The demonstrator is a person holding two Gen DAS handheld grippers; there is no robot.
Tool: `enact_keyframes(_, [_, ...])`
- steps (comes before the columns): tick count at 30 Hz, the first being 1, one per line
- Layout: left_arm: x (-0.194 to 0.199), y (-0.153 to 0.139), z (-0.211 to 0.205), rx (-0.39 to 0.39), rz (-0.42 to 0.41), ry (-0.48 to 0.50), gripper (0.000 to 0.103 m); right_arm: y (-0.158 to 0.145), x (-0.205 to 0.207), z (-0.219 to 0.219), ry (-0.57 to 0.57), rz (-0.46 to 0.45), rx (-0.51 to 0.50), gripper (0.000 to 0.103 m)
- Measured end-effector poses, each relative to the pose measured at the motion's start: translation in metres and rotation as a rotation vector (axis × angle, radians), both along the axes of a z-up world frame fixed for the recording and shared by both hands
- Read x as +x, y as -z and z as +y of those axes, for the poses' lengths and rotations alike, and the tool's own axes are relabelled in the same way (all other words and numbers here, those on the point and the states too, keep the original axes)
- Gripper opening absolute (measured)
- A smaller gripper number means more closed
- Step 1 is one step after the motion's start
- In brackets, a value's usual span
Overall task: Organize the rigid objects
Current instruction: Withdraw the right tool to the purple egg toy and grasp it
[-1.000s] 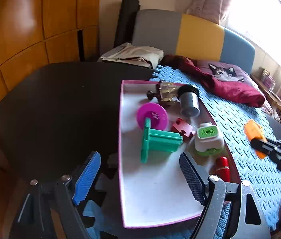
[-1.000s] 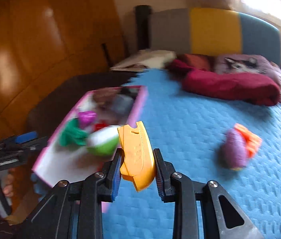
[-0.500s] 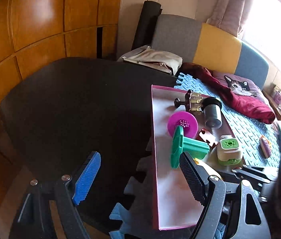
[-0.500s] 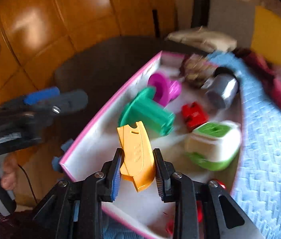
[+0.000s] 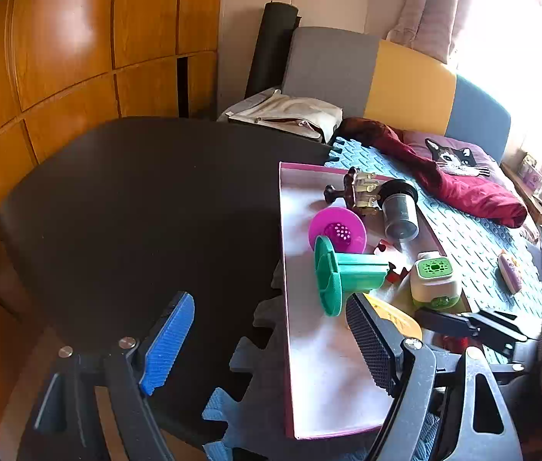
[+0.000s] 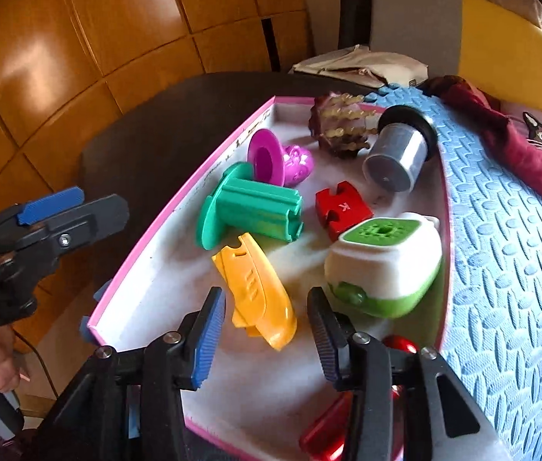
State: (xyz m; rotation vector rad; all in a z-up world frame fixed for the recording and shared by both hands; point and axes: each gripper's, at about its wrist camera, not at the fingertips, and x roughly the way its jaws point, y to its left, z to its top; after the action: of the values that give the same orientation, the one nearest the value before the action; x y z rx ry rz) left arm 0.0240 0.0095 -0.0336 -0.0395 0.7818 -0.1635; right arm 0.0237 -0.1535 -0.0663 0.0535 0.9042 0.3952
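Note:
A pink-rimmed white tray (image 6: pixel 163 226) holds a green spool (image 6: pixel 251 207), a magenta cup (image 6: pixel 271 159), a red puzzle block (image 6: pixel 342 207), a white-and-green box (image 6: pixel 386 265), a grey cylinder (image 6: pixel 397 161), a brown spiky toy (image 6: pixel 342 128) and a red tube (image 6: pixel 328 434). An orange plastic piece (image 6: pixel 255 292) lies on the tray floor. My right gripper (image 6: pixel 267 330) is open just above and around it, not touching. My left gripper (image 5: pixel 271 342) is open and empty over the tray's (image 5: pixel 284 269) left edge and the dark table (image 5: pixel 136 199).
A blue foam mat (image 6: pixel 501 249) lies right of the tray, with a small pink-purple toy (image 5: pixel 509 271) on it. A red cloth (image 5: pixel 455 180) and cat cushion (image 5: pixel 451 157) sit at the back. Wooden panels (image 5: pixel 60 57) stand on the left.
My right gripper has opened and let go of the orange piece, which now lies on the tray. Both wrist views have shifted closer in over the tray.

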Motion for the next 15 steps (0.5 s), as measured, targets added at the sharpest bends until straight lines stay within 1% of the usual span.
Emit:
enact_keyframes(3, [-0.002,-0.001,-0.003,0.005,-0.003,0.005,0.082,-0.010,-0.006,-0.009,0.011,-0.028,0.028,0.045])
enact_keyframes(9, [-0.005,-0.004,-0.010,0.018,-0.011,0.025,0.082,-0.027,-0.016,-0.031,0.045,-0.075,0.043,0.045])
enact_keyframes(15, [-0.008,-0.005,-0.018,0.028,-0.012,0.049,0.082,-0.033,-0.022,-0.069,0.135,-0.085,0.042,0.045])
